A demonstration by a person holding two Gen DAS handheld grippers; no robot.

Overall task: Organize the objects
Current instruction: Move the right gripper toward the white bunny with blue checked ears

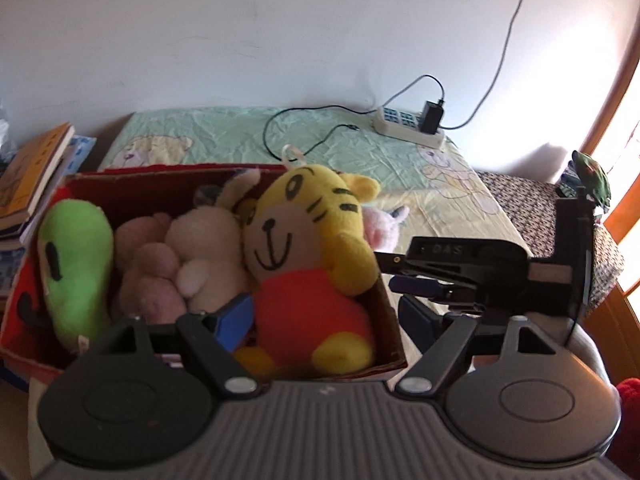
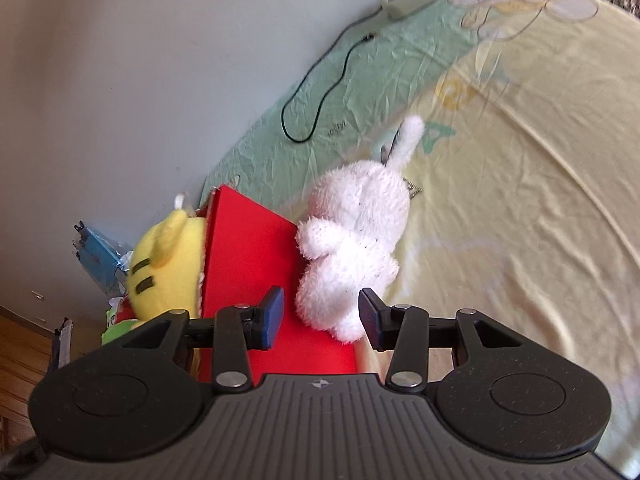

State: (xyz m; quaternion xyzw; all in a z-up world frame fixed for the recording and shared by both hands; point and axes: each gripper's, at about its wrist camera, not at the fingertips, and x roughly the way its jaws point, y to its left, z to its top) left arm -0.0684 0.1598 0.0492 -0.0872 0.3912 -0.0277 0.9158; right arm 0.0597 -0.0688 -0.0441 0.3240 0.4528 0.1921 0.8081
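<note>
A red cardboard box [image 1: 384, 320] on the bed holds a yellow tiger plush [image 1: 312, 248], a green plush [image 1: 76, 264] and beige and brown plushes [image 1: 200, 248]. My left gripper [image 1: 328, 320] is open, its jaws astride the tiger's lower body and the box's right wall. A white fluffy rabbit plush [image 2: 352, 240] lies on the sheet against the box's red outer wall [image 2: 256, 256]; it peeks out behind the tiger in the left wrist view [image 1: 386, 228]. My right gripper [image 2: 320, 316] is open, jaws either side of the rabbit's lower end, not closed on it. The right gripper also shows in the left wrist view [image 1: 416, 280].
The bed has a green and yellow printed sheet [image 2: 520, 160]. A power strip with a black charger [image 1: 412, 124] and a black cable [image 1: 296, 128] lie by the wall. Books [image 1: 32, 176] are stacked left of the box. A patterned cushion [image 1: 532, 208] lies at the right.
</note>
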